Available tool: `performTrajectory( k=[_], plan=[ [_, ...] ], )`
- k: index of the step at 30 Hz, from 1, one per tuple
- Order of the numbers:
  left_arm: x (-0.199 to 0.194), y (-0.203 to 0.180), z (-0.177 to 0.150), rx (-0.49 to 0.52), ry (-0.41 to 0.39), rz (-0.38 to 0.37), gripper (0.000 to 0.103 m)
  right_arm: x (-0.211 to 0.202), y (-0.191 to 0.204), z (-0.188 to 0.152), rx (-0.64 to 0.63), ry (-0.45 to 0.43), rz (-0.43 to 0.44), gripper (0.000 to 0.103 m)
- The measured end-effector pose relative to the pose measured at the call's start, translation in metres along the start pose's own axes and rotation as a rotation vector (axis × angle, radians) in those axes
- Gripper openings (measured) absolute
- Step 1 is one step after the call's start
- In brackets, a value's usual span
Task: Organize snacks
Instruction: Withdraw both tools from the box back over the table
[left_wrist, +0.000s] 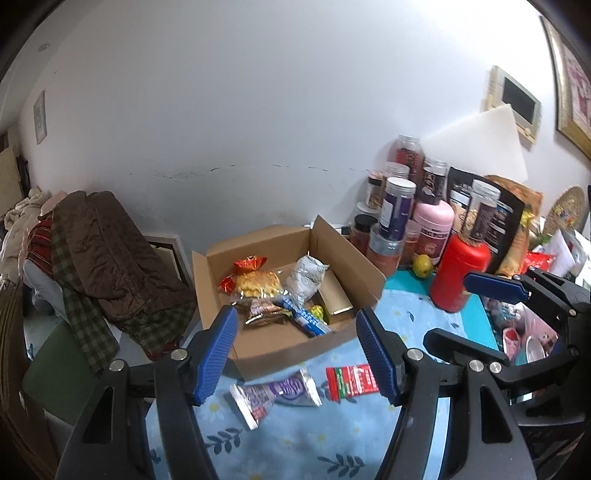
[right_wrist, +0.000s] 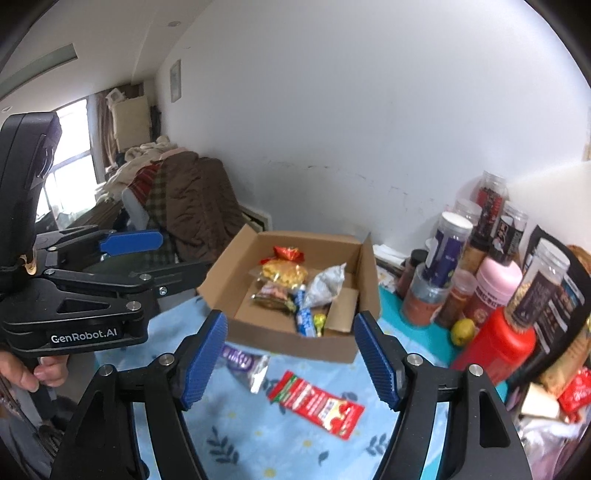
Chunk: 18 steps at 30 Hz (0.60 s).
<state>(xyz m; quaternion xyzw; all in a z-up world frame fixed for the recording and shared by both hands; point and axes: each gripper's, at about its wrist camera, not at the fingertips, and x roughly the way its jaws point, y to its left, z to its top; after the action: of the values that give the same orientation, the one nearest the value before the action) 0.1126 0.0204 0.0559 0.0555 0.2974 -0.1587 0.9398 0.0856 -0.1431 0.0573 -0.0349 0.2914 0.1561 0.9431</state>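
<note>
Left gripper: blue-padded fingers spread wide, nothing held between them. Right gripper: fingers likewise spread wide and empty.

An open cardboard box is seen on the blue floral tablecloth, against the white wall. Packets are piled inside it: a yellow snack bag with a red wrapper behind it, a silver pouch to the right, a blue-and-white stick pack at the front, and a small brown carton against the right side.

Two packets lie on the cloth outside the box, just in front of it: a purple-and-silver wrapper and a red sachet, near each other but apart.

Right of the box, a red bottle, a pink bottle, clear-lidded jars and a small yellow-green fruit are crowded together.

Only in the right wrist view: the person's hand on the left gripper's handle, the "GenRobot.AI" label, and a window at far left. Only in the left wrist view: a wall-mounted screen and a framed picture at upper right.
</note>
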Motion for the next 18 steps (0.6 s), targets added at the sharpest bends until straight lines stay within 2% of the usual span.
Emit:
performTrajectory(
  k=[6, 18],
  plan=[
    [-0.010, -0.003, -0.026, 0.011, 0.005, -0.029, 0.066, -0.001, 0.010, -0.022, -0.006, 0.028, 0.017, 0.072],
    [0.011, 0.010, -0.068, -0.044, 0.081, -0.077, 0.066, 0.014, 0.015, -0.066, 0.033, 0.111, 0.056, 0.072]
  ],
)
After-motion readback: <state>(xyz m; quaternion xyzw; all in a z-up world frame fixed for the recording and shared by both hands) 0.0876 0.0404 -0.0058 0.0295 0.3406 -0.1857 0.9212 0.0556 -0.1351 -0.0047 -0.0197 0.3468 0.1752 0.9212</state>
